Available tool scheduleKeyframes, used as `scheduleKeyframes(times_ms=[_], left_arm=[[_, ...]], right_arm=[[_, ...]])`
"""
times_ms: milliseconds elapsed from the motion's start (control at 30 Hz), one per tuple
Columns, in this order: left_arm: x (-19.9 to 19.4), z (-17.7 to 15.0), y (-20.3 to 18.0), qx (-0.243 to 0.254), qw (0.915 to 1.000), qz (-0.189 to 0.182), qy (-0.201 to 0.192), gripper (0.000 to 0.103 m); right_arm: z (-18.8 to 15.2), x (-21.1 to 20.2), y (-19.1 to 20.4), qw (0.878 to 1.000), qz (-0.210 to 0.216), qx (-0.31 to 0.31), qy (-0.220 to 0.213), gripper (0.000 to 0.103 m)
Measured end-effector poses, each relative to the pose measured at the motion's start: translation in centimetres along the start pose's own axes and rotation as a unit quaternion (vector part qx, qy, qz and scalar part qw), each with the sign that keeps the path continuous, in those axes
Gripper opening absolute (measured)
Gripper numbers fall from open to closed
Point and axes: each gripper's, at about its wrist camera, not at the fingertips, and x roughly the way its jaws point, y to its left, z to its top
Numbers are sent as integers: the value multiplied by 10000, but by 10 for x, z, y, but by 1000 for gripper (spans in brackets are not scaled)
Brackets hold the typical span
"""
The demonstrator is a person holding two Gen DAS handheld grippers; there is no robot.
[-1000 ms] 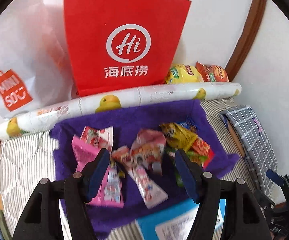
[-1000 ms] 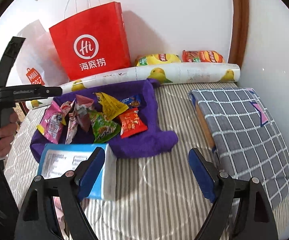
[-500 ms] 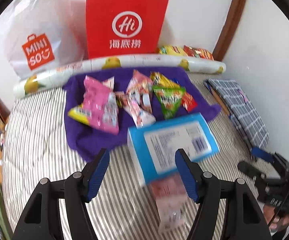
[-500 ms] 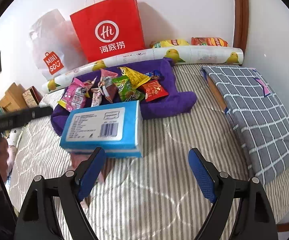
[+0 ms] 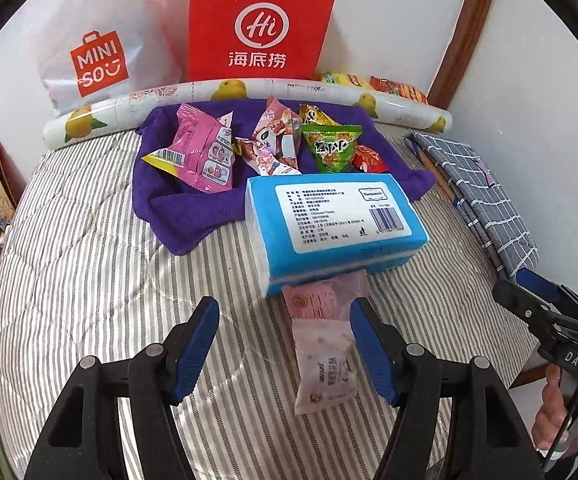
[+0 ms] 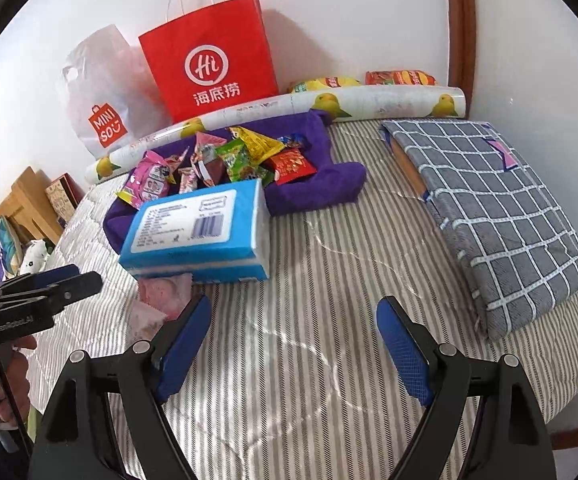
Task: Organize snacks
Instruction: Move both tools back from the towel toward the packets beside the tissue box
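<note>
Several snack packets lie on a purple towel [image 5: 193,212] on the striped bed: a pink one [image 5: 205,152], a green one [image 5: 331,146], a red one [image 6: 293,164]. A blue tissue pack [image 5: 333,220] lies in front of the towel, also in the right wrist view [image 6: 197,232]. A pale pink packet [image 5: 323,344] lies partly under it. My left gripper [image 5: 285,324] is open and empty, just above that pink packet. My right gripper [image 6: 293,320] is open and empty over bare bed to the right of the tissue pack.
A red paper bag [image 5: 257,24] and a white MINISO bag [image 5: 101,40] stand at the wall behind a duck-print roll [image 5: 249,90]. Chip bags [image 5: 393,88] lie behind the roll. A grey checked folded cloth [image 6: 489,208] lies on the bed's right side.
Both grippers have pulled back from the towel toward the near side of the bed. The tissue pack and the pale pink packet have come into the left view. Both stay open.
</note>
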Motion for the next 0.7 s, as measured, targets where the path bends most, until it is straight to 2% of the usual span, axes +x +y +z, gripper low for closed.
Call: scheduleKeyframes(times_ms=[167, 333, 467, 700], left_arm=[[-3, -9, 1, -106, 9998, -6, -158, 66], [3, -19, 3, -214, 9997, -11, -84, 66], [8, -26, -5, -51, 9999, -31, -97, 74], [21, -36, -13, 0, 9998, -189, 33, 74]], right_arm=[[-6, -2, -6, 10000, -29, 39, -47, 85], [-13, -5, -9, 9997, -74, 123, -179, 85], [-16, -2, -7, 9997, -107, 113, -187, 85], [-21, -3, -7, 9995, -138, 154, -256, 85]])
